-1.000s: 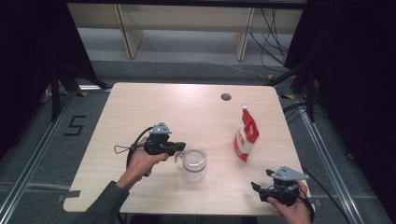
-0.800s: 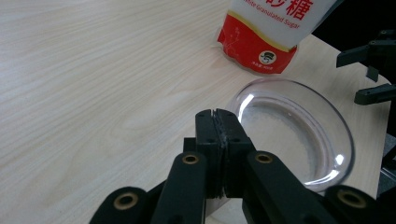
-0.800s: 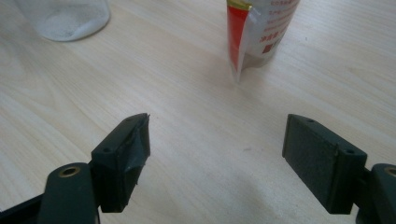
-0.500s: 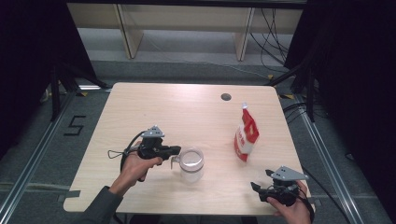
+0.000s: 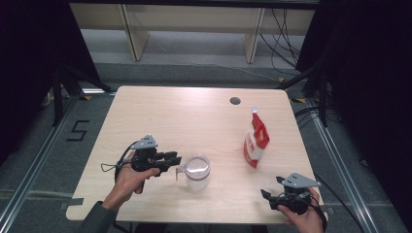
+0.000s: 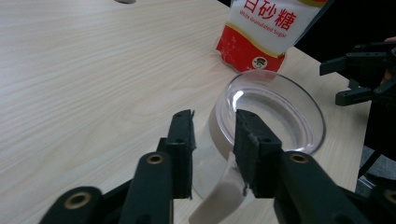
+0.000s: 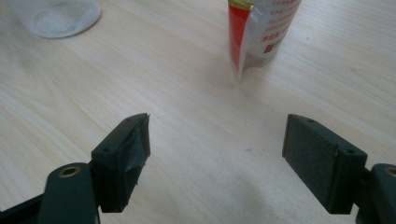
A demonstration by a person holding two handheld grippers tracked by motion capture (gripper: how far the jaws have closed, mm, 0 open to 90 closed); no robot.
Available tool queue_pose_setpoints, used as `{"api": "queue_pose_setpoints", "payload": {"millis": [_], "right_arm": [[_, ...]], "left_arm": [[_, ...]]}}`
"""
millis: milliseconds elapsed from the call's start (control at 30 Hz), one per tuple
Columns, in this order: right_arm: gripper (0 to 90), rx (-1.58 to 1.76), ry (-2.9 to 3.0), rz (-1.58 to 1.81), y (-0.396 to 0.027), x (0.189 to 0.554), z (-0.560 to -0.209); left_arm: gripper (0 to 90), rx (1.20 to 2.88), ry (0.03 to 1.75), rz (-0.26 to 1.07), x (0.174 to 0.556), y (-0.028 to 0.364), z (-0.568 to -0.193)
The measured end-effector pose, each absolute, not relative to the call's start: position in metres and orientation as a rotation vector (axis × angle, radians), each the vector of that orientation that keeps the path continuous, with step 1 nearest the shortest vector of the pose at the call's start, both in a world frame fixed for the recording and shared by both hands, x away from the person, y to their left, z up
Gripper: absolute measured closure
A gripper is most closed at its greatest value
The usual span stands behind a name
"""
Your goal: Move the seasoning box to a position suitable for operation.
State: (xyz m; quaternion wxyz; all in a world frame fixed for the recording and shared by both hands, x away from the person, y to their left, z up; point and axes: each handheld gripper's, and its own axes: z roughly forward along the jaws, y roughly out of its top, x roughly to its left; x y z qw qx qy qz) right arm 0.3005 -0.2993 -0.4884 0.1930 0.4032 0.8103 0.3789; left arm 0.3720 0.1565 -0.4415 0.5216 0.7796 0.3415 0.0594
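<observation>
A clear plastic cup (image 5: 197, 170) with a side handle (image 5: 180, 171) stands on the wooden table (image 5: 184, 116), front centre. My left gripper (image 5: 172, 159) lies level, just left of the cup. Its jaws have just been opening. In the left gripper view the handle (image 6: 219, 196) runs between the parted jaws of the left gripper (image 6: 214, 128), in front of the cup (image 6: 280, 112), and the pads no longer squeeze it. A red and white sugar bag (image 5: 256, 141) stands upright to the right. Near the front right corner my right gripper (image 5: 267, 194) rests open and holds nothing.
A round hole (image 5: 235, 101) sits in the table's far side. In the right gripper view bare wood lies between the wide jaws of the right gripper (image 7: 217, 140), with the bag (image 7: 259, 32) and the cup (image 7: 56, 16) farther off. Dark floor surrounds the table.
My left hand has drawn back to the left and slightly nearer the front edge. Its jaws, shut on the cup's handle before, now stand apart. The right hand has kept still.
</observation>
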Motion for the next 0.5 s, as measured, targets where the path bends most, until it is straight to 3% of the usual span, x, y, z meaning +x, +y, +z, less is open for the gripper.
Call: {"api": "queue_pose_setpoints", "payload": {"millis": [300, 500], "right_arm": [[24.0, 1.161, 2.286, 1.052, -0.297, 0.299, -0.488], [23.9, 1.123, 2.289, 1.054, -0.297, 0.301, -0.488]], "left_arm": [[46.7, 1.908, 0.705, 0.19, 0.352, 0.172, -0.46], [41.8, 1.946, 0.666, 0.202, 0.351, 0.165, -0.472]]}}
